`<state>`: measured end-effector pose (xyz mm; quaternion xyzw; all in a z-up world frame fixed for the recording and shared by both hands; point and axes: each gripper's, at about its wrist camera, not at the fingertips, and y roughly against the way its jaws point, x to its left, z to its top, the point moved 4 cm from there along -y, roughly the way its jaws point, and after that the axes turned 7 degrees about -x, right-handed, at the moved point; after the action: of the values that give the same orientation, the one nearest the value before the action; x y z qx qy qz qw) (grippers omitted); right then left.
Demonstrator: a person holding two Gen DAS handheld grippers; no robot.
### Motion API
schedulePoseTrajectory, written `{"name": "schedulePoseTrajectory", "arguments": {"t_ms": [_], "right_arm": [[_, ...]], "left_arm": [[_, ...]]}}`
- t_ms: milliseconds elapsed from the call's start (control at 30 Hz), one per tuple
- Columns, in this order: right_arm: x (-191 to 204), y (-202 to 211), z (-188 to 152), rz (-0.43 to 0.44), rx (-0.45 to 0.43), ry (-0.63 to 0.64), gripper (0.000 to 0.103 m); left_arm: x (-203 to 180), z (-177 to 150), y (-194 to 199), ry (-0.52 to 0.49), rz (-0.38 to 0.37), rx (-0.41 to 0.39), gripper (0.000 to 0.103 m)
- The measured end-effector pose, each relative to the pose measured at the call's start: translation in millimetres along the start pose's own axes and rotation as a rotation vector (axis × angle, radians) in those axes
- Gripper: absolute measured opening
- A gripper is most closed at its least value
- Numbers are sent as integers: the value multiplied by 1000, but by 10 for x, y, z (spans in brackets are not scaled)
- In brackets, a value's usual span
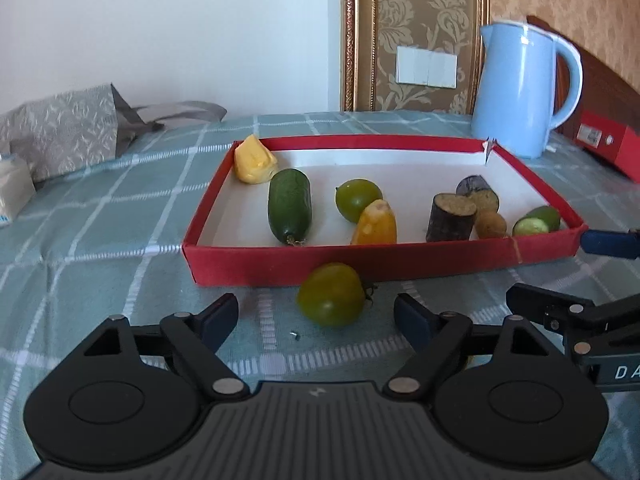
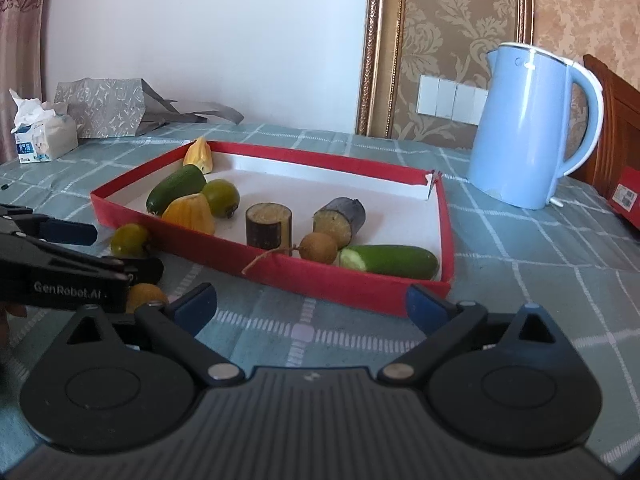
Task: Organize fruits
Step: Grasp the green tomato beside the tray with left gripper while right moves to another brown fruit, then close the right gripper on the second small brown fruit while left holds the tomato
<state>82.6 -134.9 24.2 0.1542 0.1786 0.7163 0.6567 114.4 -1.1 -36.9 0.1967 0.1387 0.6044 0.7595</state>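
A green tomato (image 1: 332,294) lies on the checked cloth just in front of the red tray (image 1: 384,266). My left gripper (image 1: 316,320) is open, its fingers on either side of the tomato and not touching it. The tray holds two yellow jackfruit pieces, a cucumber (image 1: 289,204), a green fruit (image 1: 358,198), two dark cane pieces (image 1: 452,216), a longan (image 1: 490,224) and a cut cucumber (image 2: 390,260). My right gripper (image 2: 312,308) is open and empty near the tray's front wall (image 2: 340,284). A round yellow-brown fruit (image 2: 144,296) lies on the cloth under the left gripper's body.
A blue kettle (image 2: 532,128) stands behind the tray's right corner. A red box (image 1: 608,144) lies at the far right. A grey patterned bag (image 2: 100,108) and a tissue pack (image 2: 44,140) sit at the back left.
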Motion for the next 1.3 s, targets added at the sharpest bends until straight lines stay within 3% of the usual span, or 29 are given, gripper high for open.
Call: {"name": "schedulePoseTrajectory", "arguments": {"t_ms": [267, 467, 633, 767, 933, 1000, 1133, 1300], "right_arm": [[-1, -37, -6, 0, 22, 2, 103], [35, -58, -11, 6, 37, 25, 103], [27, -64, -15, 10, 40, 22, 103], [36, -27, -8, 25, 18, 24, 103], [253, 90, -18, 151, -15, 99, 102], [407, 136, -36, 171, -30, 179, 93], [602, 173, -67, 182, -38, 271, 89], [667, 106, -57, 204, -8, 279, 79]], "left_arm": [[93, 26, -79, 65, 24, 17, 83], [97, 36, -75, 55, 53, 6, 59], [75, 37, -65, 41, 52, -2, 33], [100, 31, -48, 52, 48, -5, 34], [134, 17, 14, 46, 54, -18, 34], [144, 18, 15, 48, 58, -16, 34], [218, 21, 14, 75, 76, -9, 34], [290, 15, 3, 109, 82, 5, 34]]}}
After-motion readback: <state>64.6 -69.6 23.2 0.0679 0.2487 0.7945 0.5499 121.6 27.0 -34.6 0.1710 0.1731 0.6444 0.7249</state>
